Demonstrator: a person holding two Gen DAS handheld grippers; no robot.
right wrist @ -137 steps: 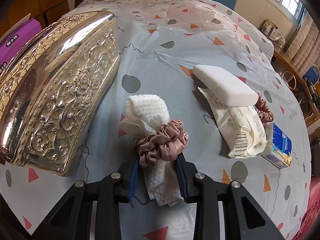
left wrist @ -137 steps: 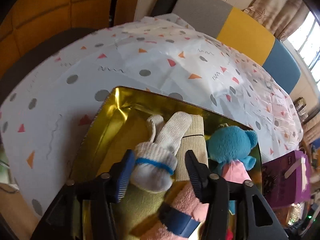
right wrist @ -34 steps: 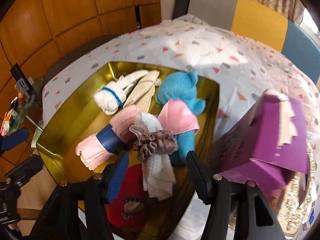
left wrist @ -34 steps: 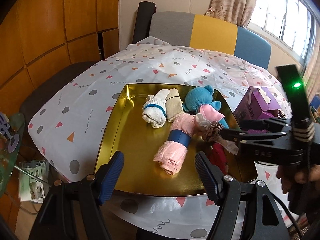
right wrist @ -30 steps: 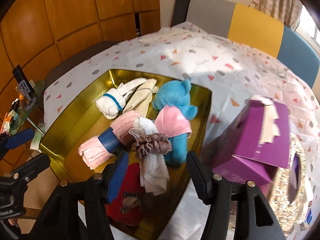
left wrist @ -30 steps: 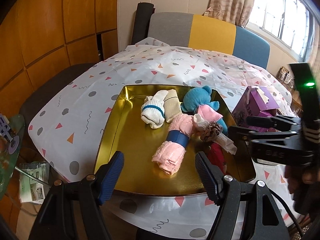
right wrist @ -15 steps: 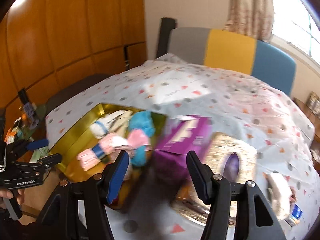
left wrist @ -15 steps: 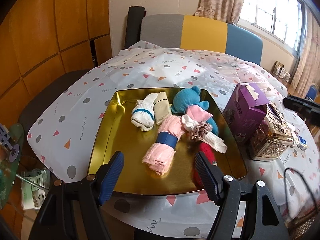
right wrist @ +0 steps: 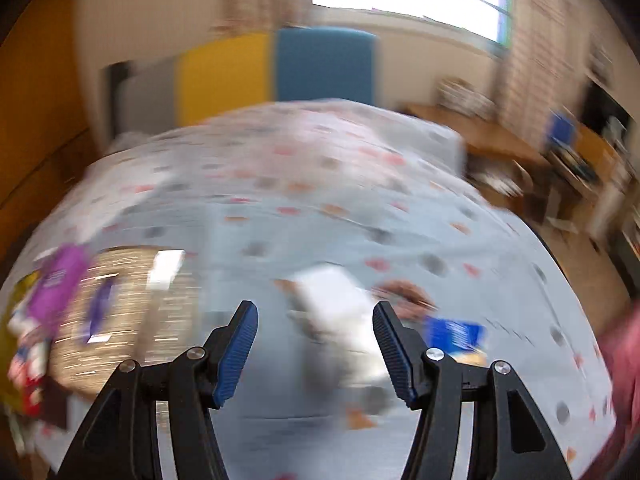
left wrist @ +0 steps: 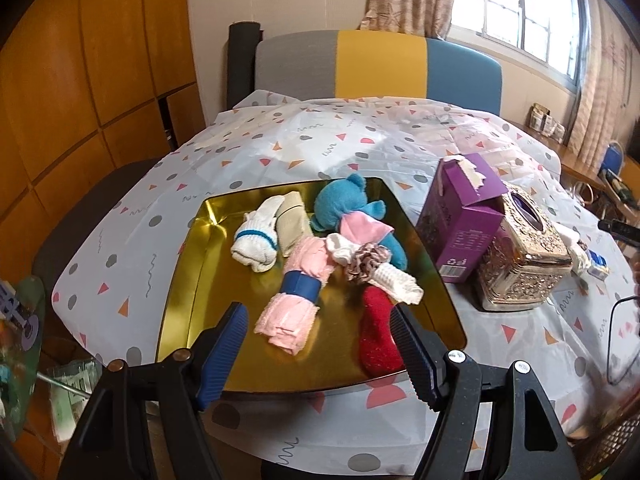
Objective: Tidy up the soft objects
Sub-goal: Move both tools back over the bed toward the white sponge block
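Above gold tray (left wrist: pixel 188 280), left gripper (left wrist: pixel 318 350) fingers apart, empty; pink roll (left wrist: pixel 296 304) at 12 o'clock. Right gripper (right wrist: pixel 314 354) fingers apart, empty; view blurred.

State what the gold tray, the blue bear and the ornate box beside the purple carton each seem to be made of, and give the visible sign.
Gold tray: probably polished metal; it mirrors light.
Blue bear: plush fabric; fuzzy nap.
Ornate box: embossed, shiny gold; metal or plated plastic, cannot tell.
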